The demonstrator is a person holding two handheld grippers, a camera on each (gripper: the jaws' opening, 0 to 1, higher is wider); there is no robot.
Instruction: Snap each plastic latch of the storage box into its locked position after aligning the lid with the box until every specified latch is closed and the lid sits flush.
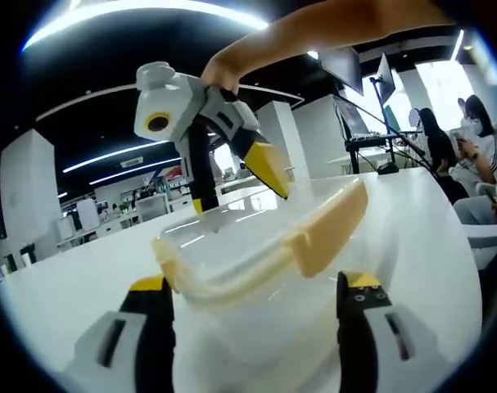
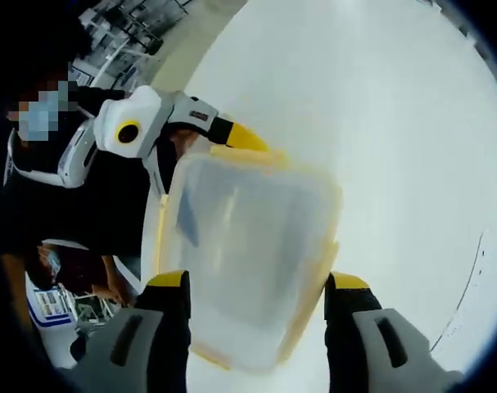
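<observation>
I see the storage box point(image 1: 256, 270) on the white table point(image 1: 420, 237), between the spread jaws of my left gripper point(image 1: 260, 315). My right gripper point(image 2: 256, 315), jaws likewise released, straddles its lid point(image 2: 248, 246); 1 yellow latch point(image 1: 334, 229) sticks out.

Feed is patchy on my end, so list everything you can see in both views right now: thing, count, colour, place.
Clear plastic storage box with pale yellow latches: one, translucent with yellow trim, on the white table between the left gripper's jaws; also in the right gripper view.
White table: one, white, under the box.
Monitors on a stand: at least two, dark, far end of the table.
Seated people: at least two, dark and white clothing, beyond the table at right.
White pillars: several, white, in the background.
Ceiling light strips: several, white, overhead.
Person's hand: one, holding the right gripper.
Left gripper: black and yellow, jaws apart around the box.
Right gripper: grey, yellow-tipped, over the box's far edge.
</observation>
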